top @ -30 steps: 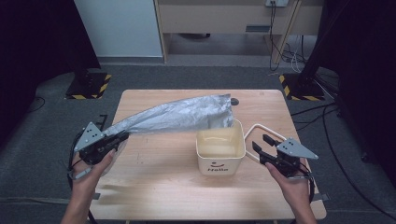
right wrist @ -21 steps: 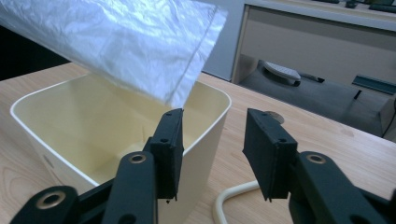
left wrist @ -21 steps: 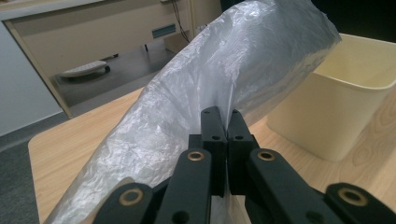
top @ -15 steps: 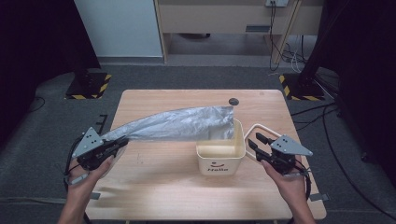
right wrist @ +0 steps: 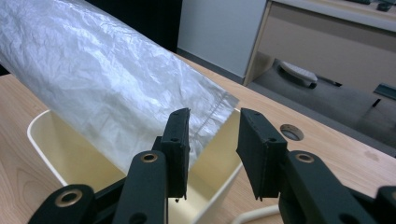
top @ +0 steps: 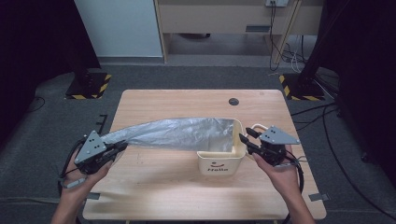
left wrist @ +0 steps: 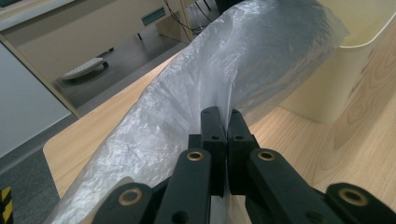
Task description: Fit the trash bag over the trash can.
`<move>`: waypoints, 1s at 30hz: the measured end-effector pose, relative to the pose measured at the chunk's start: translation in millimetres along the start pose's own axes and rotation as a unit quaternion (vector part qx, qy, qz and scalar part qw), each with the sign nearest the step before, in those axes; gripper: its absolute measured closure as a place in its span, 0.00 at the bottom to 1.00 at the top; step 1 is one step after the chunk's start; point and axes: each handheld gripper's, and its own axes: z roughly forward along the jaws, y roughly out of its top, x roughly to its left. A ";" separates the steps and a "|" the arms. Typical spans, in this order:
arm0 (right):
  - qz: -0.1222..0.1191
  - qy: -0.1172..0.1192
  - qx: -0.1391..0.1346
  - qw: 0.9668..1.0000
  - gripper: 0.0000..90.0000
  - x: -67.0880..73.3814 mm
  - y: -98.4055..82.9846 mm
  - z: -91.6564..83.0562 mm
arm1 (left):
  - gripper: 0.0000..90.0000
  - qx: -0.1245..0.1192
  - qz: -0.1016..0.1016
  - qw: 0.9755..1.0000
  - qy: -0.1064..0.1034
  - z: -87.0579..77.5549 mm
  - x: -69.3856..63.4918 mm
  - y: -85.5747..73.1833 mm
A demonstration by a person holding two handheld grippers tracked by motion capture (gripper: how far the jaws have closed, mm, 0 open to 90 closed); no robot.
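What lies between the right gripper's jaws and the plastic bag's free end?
Only the bin's near rim; the right gripper stands open, short of the plastic bag, in the right gripper view.

Clear-grey plastic bag (top: 177,133), cream bin (top: 219,161) w/ dark smiley print, light wood table (top: 187,196), black claws

The right gripper (right wrist: 212,154), jaws apart and just closing, hangs over the bin (right wrist: 70,158), plastic bag (right wrist: 116,93) beside one jaw

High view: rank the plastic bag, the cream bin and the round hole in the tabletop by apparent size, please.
1. plastic bag, stretched from the left gripper to the bin.
2. cream bin.
3. round hole, clearly smallest.
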 end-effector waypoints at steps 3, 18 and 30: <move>-0.005 0.005 0.013 1.000 0.70 1.6 3.8 9.6 | 0.99 0.008 0.009 1.000 -0.003 2.2 -1.1 2.1; -0.021 0.006 0.059 0.998 0.76 5.1 13.1 45.7 | 0.99 0.028 0.024 0.999 -0.008 11.0 -4.1 0.0; -0.020 0.000 0.072 0.997 0.77 3.1 12.6 45.9 | 0.99 0.036 0.049 0.998 -0.009 25.8 -12.5 20.2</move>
